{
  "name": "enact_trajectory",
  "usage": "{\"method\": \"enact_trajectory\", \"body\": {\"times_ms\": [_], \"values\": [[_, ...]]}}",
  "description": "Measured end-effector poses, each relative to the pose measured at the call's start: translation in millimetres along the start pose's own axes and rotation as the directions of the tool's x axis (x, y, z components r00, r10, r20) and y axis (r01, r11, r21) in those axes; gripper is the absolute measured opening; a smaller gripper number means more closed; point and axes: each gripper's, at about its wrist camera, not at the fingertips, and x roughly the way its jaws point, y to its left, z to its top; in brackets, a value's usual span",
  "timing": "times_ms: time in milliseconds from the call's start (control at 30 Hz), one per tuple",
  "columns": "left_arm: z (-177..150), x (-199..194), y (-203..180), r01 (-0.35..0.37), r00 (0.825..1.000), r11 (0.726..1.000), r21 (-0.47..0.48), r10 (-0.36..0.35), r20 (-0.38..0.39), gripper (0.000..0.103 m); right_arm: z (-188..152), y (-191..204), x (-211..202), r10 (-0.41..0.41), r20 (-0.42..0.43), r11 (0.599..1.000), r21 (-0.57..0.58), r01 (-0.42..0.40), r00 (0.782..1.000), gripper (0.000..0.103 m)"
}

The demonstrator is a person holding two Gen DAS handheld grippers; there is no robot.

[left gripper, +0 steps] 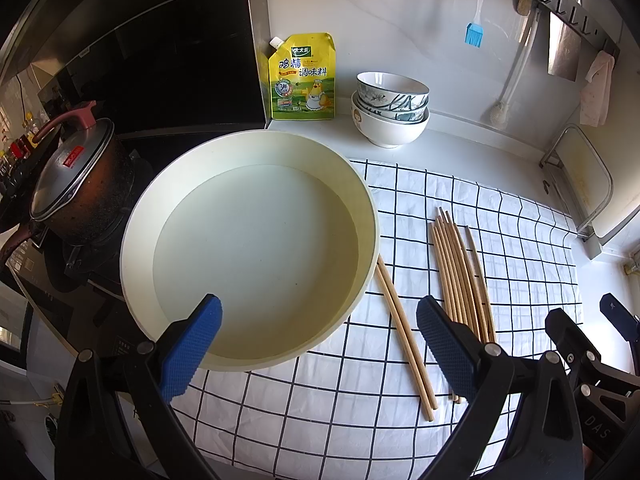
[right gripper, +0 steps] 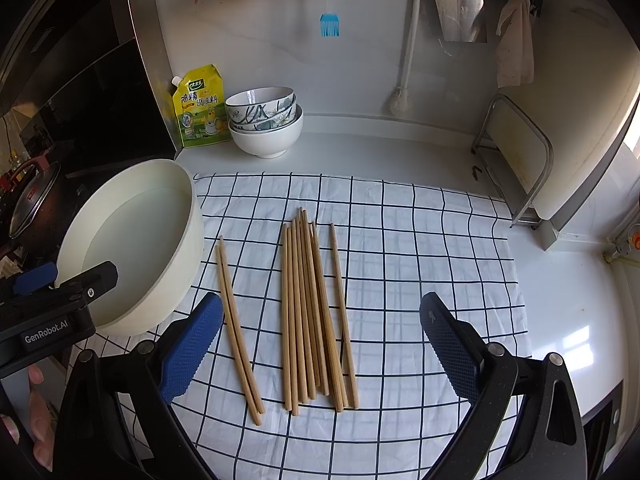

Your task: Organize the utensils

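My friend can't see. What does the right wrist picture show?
Wooden chopsticks lie on a checked cloth, a separate pair to their left, between the open right gripper fingers. A cream basin sits left; stacked bowls stand behind.

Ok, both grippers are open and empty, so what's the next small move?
Probably lower the right gripper onto the chopstick bundle directly beneath it and close. It hangs open over the bundle on the checked cloth, while the left gripper hangs open between the basin and the separate pair.
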Motion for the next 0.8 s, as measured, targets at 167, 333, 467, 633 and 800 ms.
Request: {"method": "enact_trajectory", "body": {"times_ms": [167, 333, 467, 633, 800], "values": [[-1, 0, 0, 0.0, 1.0, 1.0, 0.0, 0.0, 0.0, 0.096, 0, 0, 0, 0.0, 0.001, 1.0, -0.001, 0.0, 1.0, 0.094], [0, 0, 1, 0.0, 1.0, 1.0, -0.001, 0.0, 0.0, 0.096, 1, 0, 1, 0.002, -0.001, 1.0, 0.0, -0.002, 1.0, 0.094], [0, 1, 0, 0.005, 1.0, 1.0, -0.004, -0.005, -0.004, 0.096, 0, -2, 2, 0.006, -0.002, 1.0, -0.004, -0.006, 1.0, 0.094], [-6, 10, -4, 0.026, 0.999, 0.999, -0.03, -0.027, -0.024, 0.096, -3, -18, 8, 0.049, -0.01, 0.999, 0.02, -0.049, 0.999, 0.094], [-18, 17, -11, 0.033, 0.999, 0.998, -0.055, -0.035, -0.021, 0.096, -8, -39, 23, 0.056, -0.031, 0.998, 0.028, -0.055, 0.998, 0.094]]}}
